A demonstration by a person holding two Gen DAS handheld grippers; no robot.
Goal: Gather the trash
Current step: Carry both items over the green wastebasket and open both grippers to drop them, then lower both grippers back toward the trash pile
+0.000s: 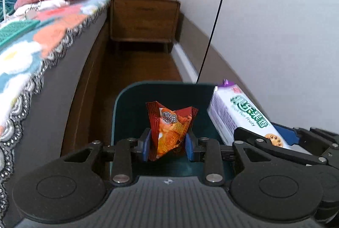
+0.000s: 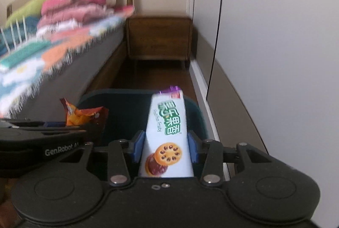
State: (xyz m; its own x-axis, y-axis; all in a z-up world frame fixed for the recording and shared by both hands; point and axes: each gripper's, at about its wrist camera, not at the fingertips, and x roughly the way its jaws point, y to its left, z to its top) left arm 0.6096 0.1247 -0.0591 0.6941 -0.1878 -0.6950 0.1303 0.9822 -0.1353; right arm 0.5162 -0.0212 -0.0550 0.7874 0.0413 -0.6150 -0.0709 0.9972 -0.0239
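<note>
Left gripper [image 1: 168, 143] clamped on red snack bag [image 1: 171, 128]; right gripper [image 2: 166, 148] clamped on white biscuit pack [image 2: 167, 134]. Both items between fingers, dark bin [image 1: 131, 109] just beyond fingertips.

The white-and-purple rectangular biscuit packet [image 1: 239, 120] carries large green Chinese characters, seemingly "果香" among them, with a small green English line below reading roughly "Fruity"; the rest blurs. The black plastic body of the left claw [image 2: 42, 143], seen from the right wrist view, bears white lettering "GenRobot.AI". The crumpled orange-red snack wrapper [image 1: 171, 128] shows a round dark emblem, unreadable.
</note>
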